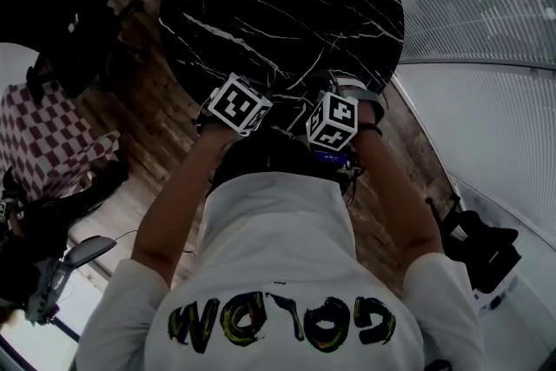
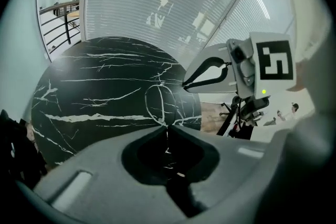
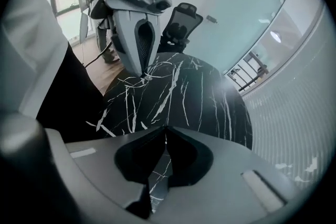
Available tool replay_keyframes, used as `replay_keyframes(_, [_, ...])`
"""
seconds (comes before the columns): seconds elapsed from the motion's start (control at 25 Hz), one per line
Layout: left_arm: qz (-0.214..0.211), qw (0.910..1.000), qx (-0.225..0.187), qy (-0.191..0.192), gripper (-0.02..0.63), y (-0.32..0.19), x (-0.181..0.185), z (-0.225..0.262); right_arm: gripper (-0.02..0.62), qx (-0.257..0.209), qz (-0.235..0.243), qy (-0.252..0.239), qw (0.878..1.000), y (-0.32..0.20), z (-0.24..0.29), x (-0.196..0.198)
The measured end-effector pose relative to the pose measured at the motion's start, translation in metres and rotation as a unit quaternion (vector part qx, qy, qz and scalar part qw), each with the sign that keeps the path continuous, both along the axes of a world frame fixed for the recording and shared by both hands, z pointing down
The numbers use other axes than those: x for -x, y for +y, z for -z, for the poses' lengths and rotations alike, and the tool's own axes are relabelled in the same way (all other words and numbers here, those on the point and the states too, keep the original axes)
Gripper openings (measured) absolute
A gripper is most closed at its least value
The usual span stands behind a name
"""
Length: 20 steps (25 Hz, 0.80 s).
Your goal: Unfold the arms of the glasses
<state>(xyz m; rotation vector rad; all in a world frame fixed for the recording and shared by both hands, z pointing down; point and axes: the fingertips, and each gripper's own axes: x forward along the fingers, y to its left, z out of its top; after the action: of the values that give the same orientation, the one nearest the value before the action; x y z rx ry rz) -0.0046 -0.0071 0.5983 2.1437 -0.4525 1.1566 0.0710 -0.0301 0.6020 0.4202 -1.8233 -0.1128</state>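
Grips thin-rim glasses [image 2: 159, 103] in closed L gripper [image 2: 167, 126], on or just over black table [image 2: 94, 102]. Has R gripper [image 3: 165, 127] closed, empty, nearby. Can't see arms; prob. not yet unfolded, whole job left.

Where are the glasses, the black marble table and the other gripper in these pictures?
glasses [image 2: 159, 104]: left gripper view, the clear lens inside its thin rim.
black marble table [image 2: 94, 97]: left gripper view, bare top left of the glasses.
right gripper [image 2: 184, 85]: left gripper view, the tip where its jaws meet.
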Motion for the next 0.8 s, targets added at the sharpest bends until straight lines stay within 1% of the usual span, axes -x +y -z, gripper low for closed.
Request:
replay_keyframes(0.12, [-0.01,0.9999,-0.005,-0.012,0.011,-0.007,-0.003,-0.013,0.012,0.038,-0.007,0.002,0.999,-0.002,-0.016,-0.004])
replay_keyframes(0.32, [-0.025,0.9991,0.005,-0.033,0.012,-0.011,-0.002,-0.038,0.012,0.088,-0.008,0.007,0.996,-0.001,-0.04,-0.005])
replay_keyframes(0.56, [-0.02,0.9988,0.016,-0.041,0.012,-0.02,-0.001,-0.06,0.012,0.112,-0.009,0.005,0.994,-0.007,-0.06,-0.005])
replay_keyframes(0.8, [-0.017,0.9985,0.008,-0.052,0.017,-0.037,-0.003,-0.077,0.012,0.118,-0.009,0.008,0.993,-0.023,-0.077,-0.006])
